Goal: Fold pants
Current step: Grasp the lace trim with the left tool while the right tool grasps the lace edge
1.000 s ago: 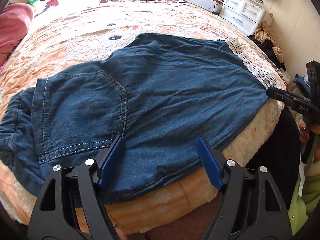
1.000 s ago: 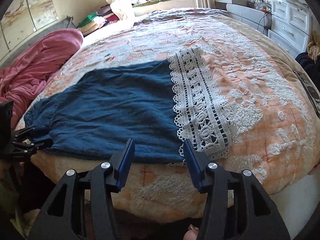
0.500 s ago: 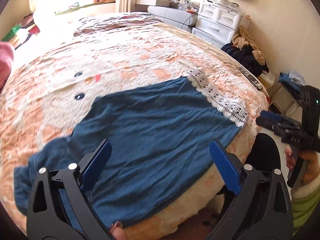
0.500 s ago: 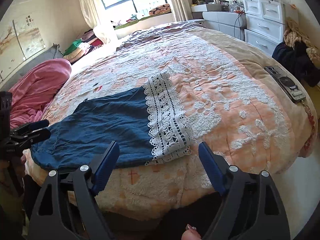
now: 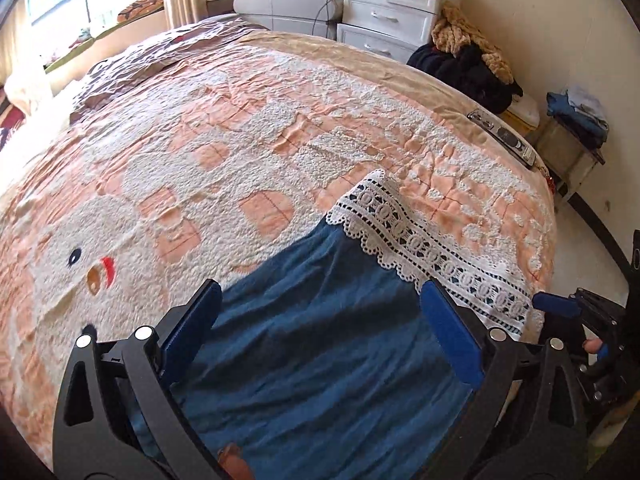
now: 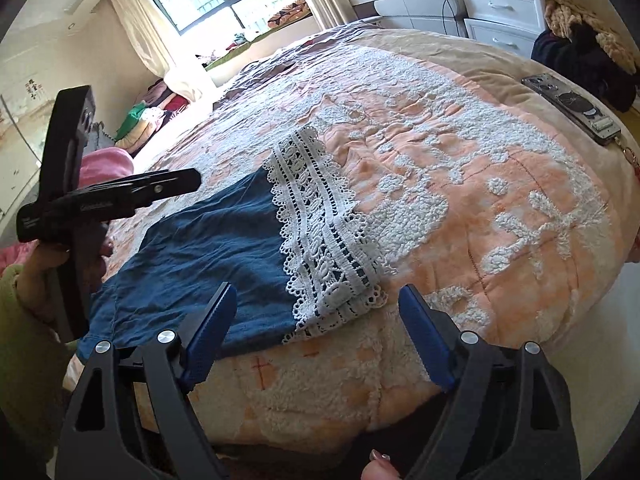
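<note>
Dark blue pants lie flat along the near edge of the bed, with a white lace hem at their right end. My left gripper hovers open just above the blue leg, close to the lace, with nothing between its fingers. In the right wrist view the pants and lace hem lie ahead. My right gripper stands open above the bed's edge, just in front of the lace corner. The left gripper shows there at the left, held by a hand in a green sleeve.
A phone lies near the bed's right edge. White drawers and a heap of dark clothes stand past the bed's far right. A stool with folded clothes is by the wall. A pink blanket lies at the left.
My left gripper swept right along the pants from the pocket end to the lace hem and opened wider. My right gripper also opened wider and rolled slightly.
</note>
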